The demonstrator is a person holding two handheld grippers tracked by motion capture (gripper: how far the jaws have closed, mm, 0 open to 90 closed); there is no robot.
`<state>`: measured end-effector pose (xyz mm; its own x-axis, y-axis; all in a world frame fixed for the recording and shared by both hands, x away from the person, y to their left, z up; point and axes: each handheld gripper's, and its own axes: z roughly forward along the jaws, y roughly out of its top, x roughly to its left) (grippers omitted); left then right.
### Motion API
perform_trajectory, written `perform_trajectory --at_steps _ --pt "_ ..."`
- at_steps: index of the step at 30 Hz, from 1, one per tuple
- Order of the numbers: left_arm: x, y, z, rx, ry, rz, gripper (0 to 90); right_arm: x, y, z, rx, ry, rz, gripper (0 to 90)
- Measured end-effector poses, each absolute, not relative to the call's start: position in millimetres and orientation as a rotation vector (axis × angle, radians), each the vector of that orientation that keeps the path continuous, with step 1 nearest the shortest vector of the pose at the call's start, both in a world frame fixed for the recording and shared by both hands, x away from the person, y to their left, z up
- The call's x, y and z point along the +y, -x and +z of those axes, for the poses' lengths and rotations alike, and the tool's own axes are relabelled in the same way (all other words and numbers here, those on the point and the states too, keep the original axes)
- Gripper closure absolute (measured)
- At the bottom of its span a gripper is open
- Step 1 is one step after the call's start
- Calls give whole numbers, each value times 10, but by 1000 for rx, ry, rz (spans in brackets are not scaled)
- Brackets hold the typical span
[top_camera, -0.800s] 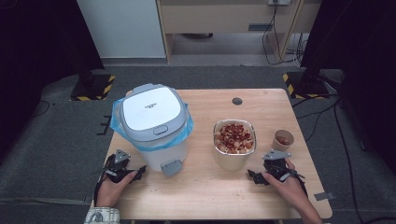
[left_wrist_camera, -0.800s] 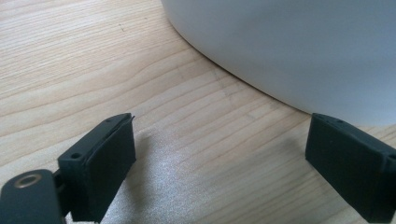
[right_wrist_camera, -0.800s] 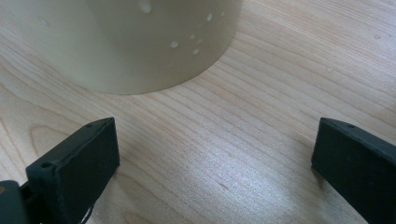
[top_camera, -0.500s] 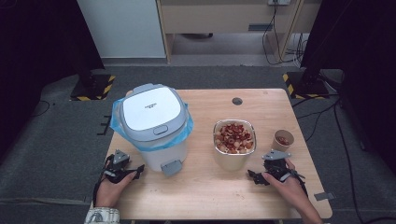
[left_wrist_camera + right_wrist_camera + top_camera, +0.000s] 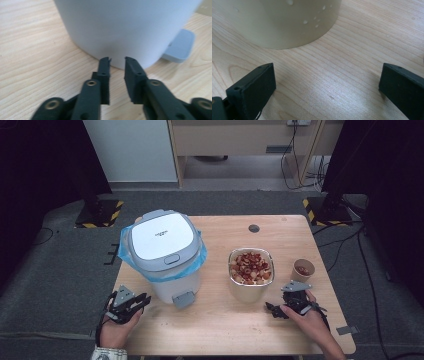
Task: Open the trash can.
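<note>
**Pedal bin [image 5: 162, 255]: lid closed, both grippers staged, no contact made**

Pedal bin stands on the left half of the table [image 5: 225, 335], upright, with its white lid [image 5: 161, 239] fully down and a blue liner [image 5: 199, 262] folded out under the rim. It has kept the same place as in the earlier high views.

The food container [image 5: 251, 287] stands right of the bin, well apart from it, and is filled with red and pale scraps [image 5: 251, 266]. It has not moved either. A small paper cup [image 5: 303, 270] stands just beside it on the right, also unmoved.

The left gripper [image 5: 142, 300] lies low on the table at the bin's front left. Against the earliest view it has swung slightly to point at the bin's base. Its jaws are released, with only a narrow gap and nothing between them. In the left gripper view the tips are very near the wall, and whether they touch it cannot be told.

The right gripper [image 5: 274, 309] rests in front of the container, barely shifted, jaws spread wide and empty.

The pedal [image 5: 183, 299] projects from the bin's front, to the right of the left gripper, not pressed.

Assessment: the work is at its start. The narrowed left jaws suggest the pedal press comes first, and the wide right jaws suit the container wall. Nothing has been opened or lifted yet.
</note>
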<state>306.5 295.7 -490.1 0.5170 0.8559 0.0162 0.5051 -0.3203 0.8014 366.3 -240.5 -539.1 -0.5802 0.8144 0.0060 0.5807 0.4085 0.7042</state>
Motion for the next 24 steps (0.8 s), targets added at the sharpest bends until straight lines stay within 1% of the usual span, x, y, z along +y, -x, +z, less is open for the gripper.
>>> perform_trajectory --at_steps 2,7,13,19,24 --pt "2887 -3028 -4873 1068 -2007 579 817 -2406 -3658 -5391 2329 -1209 964 12" --pt "2739 -2998 -4836 984 -2040 582 891 -2412 -3651 -5391 2327 -1211 962 12" --pt "2490 -3003 -4842 872 -2128 589 898 -2416 -3648 -5389 2329 -1210 962 12" --pt "2317 -3004 -4836 795 -2143 599 898 -2417 -3642 -5390 2325 -1213 962 12" --pt "2247 -3018 -4847 762 -2155 604 898 -2420 -3637 -5390 2323 -1216 961 12"
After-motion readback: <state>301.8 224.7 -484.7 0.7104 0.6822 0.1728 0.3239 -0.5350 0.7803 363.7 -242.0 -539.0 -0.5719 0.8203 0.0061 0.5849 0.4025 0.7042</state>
